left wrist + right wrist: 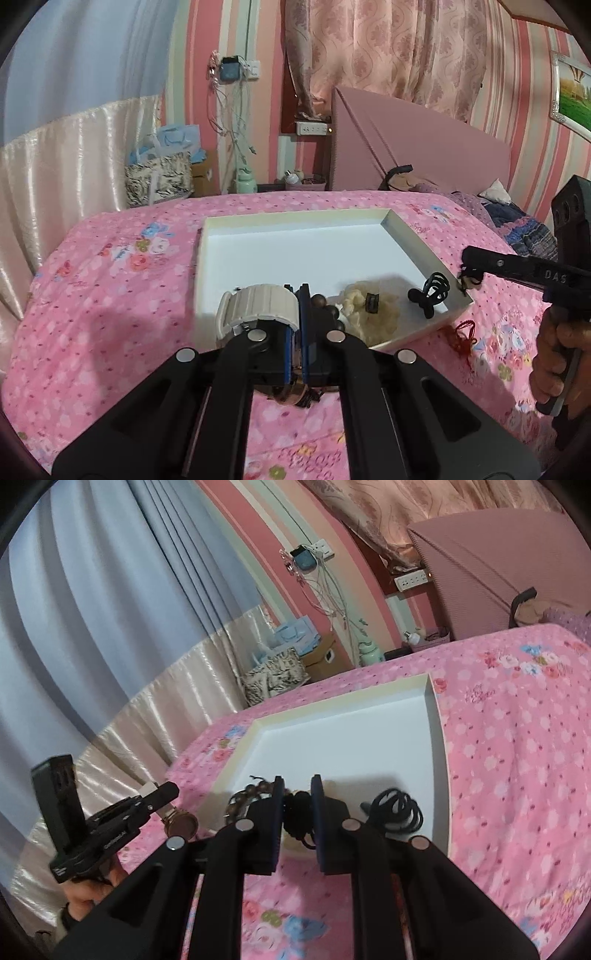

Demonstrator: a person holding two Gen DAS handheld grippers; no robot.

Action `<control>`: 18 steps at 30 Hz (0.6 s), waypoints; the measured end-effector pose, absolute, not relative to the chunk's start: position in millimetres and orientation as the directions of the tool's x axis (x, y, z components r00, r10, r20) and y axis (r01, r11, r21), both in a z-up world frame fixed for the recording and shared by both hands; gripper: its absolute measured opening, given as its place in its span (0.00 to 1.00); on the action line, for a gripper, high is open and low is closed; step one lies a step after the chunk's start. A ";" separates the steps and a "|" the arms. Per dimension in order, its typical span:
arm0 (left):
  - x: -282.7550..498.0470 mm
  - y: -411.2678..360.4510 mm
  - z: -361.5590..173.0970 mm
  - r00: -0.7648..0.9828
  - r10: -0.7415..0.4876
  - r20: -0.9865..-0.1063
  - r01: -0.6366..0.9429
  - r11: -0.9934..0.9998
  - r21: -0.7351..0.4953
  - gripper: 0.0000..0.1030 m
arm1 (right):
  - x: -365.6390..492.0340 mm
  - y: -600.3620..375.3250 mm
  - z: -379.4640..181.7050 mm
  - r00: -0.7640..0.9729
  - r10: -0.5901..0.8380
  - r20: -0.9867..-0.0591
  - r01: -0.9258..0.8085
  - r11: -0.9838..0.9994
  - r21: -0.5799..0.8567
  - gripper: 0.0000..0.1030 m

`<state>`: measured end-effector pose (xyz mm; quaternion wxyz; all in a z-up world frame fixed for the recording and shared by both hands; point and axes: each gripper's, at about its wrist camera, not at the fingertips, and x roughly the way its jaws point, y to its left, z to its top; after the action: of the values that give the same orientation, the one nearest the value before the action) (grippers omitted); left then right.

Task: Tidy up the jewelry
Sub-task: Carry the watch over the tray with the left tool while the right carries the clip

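Both left fingers (286, 343) pinch the white-strapped watch (258, 308).

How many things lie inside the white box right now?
3 in the white box: a bead bracelet near the front edge, a cream scrunchie beside it, and a black hair clip in the front right corner. The left gripper, holding a watch, may hide more.

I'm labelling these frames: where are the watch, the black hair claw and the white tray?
watch (258, 306), left wrist view, on its cream strap.
black hair claw (430, 293), left wrist view, on its body.
white tray (417, 243), left wrist view, on its right wall.
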<state>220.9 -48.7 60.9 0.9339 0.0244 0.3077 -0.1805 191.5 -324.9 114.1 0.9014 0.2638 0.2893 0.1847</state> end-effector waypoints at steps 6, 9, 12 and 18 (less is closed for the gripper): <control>247.2 -64.8 44.3 0.734 -0.321 -0.599 0.348 0.935 -0.075 0.01 | 217.5 -310.9 109.7 0.778 0.439 -0.450 -0.160 0.830 0.534 0.14; 257.2 -68.9 38.0 0.734 -0.327 -0.595 0.346 0.934 -0.087 0.01 | 231.6 -298.9 110.1 0.794 0.372 -0.481 -0.129 0.876 0.464 0.14; 263.5 -74.5 32.9 0.748 -0.320 -0.582 0.343 0.936 -0.075 0.01 | 241.6 -278.5 110.2 0.813 0.299 -0.499 -0.117 0.924 0.363 0.14; 265.0 -77.4 25.9 0.766 -0.342 -0.544 0.363 0.929 -0.073 0.01 | 250.5 -260.9 91.9 0.832 0.217 -0.510 -0.081 0.958 0.275 0.14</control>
<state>265.0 -77.4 25.9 0.9395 0.0185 0.2860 -0.1878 250.5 -260.9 91.9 0.9494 0.1217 0.2787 0.0786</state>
